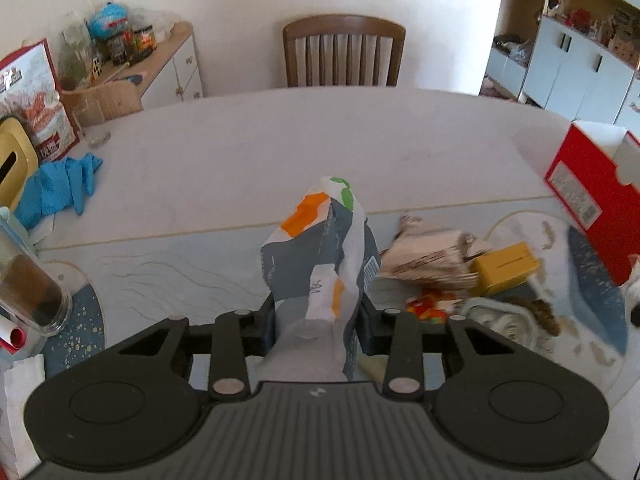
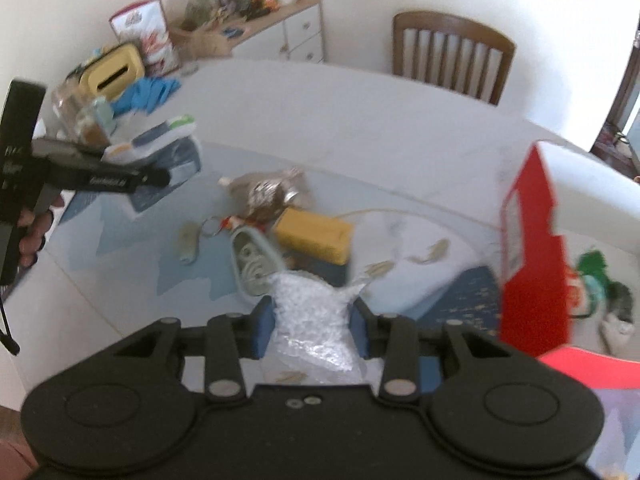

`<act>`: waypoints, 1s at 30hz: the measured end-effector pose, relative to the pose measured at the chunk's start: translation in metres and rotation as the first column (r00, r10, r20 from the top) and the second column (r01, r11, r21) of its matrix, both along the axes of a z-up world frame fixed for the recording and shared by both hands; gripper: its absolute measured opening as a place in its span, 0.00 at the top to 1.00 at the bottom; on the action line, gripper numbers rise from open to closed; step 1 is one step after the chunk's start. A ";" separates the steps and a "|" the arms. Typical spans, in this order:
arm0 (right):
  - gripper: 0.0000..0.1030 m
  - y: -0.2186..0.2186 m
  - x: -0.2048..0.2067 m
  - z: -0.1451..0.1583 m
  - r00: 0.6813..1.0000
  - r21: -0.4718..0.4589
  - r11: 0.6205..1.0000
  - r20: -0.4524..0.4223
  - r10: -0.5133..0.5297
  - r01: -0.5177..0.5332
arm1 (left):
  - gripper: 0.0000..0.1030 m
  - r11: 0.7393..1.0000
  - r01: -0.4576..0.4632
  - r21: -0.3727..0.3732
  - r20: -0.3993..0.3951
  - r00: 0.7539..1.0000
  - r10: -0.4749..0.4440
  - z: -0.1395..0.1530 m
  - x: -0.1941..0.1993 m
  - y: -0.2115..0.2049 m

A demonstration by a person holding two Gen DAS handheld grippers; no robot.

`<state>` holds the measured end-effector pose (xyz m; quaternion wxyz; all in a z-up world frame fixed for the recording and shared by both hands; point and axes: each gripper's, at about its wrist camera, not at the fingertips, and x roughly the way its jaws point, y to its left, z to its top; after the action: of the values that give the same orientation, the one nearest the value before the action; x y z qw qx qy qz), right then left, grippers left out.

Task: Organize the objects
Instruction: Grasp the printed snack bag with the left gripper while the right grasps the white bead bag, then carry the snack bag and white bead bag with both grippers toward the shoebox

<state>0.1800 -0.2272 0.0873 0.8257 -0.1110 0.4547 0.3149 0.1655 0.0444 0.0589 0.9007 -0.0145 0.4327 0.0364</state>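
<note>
The left claw (image 1: 318, 316) is clamped on a crumpled grey, white and orange plastic wrapper (image 1: 320, 240), which stands up between its fingers above the desk (image 1: 280, 140). In the right wrist view this claw appears at the left edge with the wrapper projecting from it.

The right claw (image 2: 312, 320) is clamped on a wad of clear bubble wrap (image 2: 316, 308), held between its blue pads (image 2: 264, 330).

Beyond both claws, on the patterned mat, lies a loose pile: a yellow box (image 2: 314, 236), a pale green shoe (image 2: 254, 264) touching it, and a crumpled brown-and-silver wrapper (image 2: 268, 192) behind. A red box (image 2: 532, 248) stands open at the right of the pile. A blue cloth (image 1: 60, 188) lies at the left desk edge, well apart from the pile. A wooden chair (image 1: 344, 52) stands at the far side.
</note>
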 end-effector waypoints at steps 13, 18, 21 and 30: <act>0.63 -0.087 0.015 0.031 0.997 0.054 0.998 0.063 -0.045 0.041 | 0.65 0.997 0.075 -0.019 0.056 0.996 -0.074 0.042 0.004 -0.095; 0.63 -0.122 0.028 0.034 0.995 0.057 0.997 0.076 -0.065 0.061 | 0.65 0.991 0.127 -0.030 0.065 0.990 -0.125 0.049 0.017 -0.149; 0.63 -0.144 0.037 0.036 0.993 0.060 0.995 0.083 -0.080 0.075 | 0.65 0.987 0.157 -0.040 0.067 0.986 -0.154 0.052 0.025 -0.182; 0.63 -0.210 0.065 0.036 0.984 0.055 0.989 0.107 -0.140 0.135 | 0.64 0.969 0.242 -0.043 0.071 0.968 -0.239 0.058 0.059 -0.269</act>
<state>0.2448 -0.4377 0.1236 0.8717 -0.0767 0.4074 0.2612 0.2242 -0.2242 0.1171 0.9115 0.0136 0.4023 -0.0846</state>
